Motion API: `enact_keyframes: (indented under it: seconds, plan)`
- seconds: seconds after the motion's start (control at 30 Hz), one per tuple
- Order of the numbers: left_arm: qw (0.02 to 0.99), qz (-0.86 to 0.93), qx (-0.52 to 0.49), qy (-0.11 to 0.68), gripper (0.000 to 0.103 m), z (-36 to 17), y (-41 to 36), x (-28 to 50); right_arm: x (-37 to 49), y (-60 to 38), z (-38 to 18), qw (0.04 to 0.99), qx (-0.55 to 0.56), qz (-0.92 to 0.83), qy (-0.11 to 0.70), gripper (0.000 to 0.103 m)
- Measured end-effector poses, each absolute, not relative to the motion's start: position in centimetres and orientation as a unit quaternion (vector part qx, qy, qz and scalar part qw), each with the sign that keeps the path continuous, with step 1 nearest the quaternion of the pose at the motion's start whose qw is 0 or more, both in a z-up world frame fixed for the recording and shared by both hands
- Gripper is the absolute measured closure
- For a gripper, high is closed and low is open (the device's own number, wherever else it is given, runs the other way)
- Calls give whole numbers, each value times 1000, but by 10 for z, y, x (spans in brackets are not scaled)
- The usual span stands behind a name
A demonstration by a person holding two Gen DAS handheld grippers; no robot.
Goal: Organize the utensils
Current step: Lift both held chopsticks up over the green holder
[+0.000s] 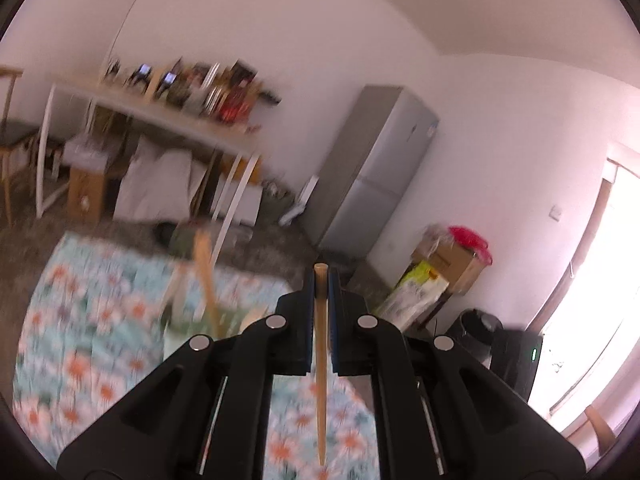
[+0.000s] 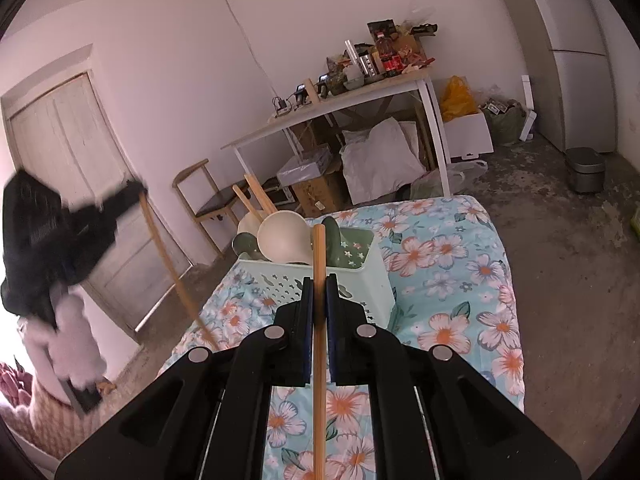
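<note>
Your left gripper point(image 1: 320, 280) is clamped on a single wooden chopstick point(image 1: 321, 360), blunt end poking just past the blue pads and the tapered end running back under the jaws toward you. Your right gripper point(image 2: 319, 288) is likewise clenched on a second chopstick point(image 2: 319, 340), which stands well proud of the pads and lines up with the mint-green perforated basket point(image 2: 320, 280) just beyond it. That basket sits on the floral tablecloth point(image 2: 460, 280) and already holds a pale ladle point(image 2: 285, 242), other wooden-handled spoons and a dark green utensil; in the right view your left gripper point(image 2: 134, 188) shows at the left edge, blurred, its stick slanting down toward the table's near corner. Both sticks look bound for the basket, so bring one hand in at a time to keep them from crossing. Tip each gripper until its stick points down into a free gap beside the ladle bowl, lower until the tip is well inside the rim, and only then let the jaws go, or the stick may bounce off the edge and roll across the cloth. The left view is smeared, so steady that hand before you aim.
</note>
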State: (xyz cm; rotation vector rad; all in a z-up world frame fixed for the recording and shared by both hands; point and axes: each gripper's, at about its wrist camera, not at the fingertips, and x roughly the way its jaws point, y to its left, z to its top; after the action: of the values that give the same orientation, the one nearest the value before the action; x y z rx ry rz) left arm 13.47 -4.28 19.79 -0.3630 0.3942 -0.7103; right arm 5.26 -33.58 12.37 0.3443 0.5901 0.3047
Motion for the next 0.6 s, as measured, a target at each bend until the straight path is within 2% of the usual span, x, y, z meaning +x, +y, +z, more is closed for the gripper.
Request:
enact_keyframes:
  seconds: [0.13, 0.27, 0.6]
  plan:
    - [917, -342, -165, 125, 98, 230, -61, 147, 47, -342, 127, 932, 173, 148, 281, 97]
    - [933, -317, -147, 84, 98, 240, -84, 163, 45, -348, 128, 931, 180, 149, 281, 97]
    - [947, -285, -109, 102, 97, 204, -135, 212, 49, -359, 123, 929, 184, 140, 288, 97]
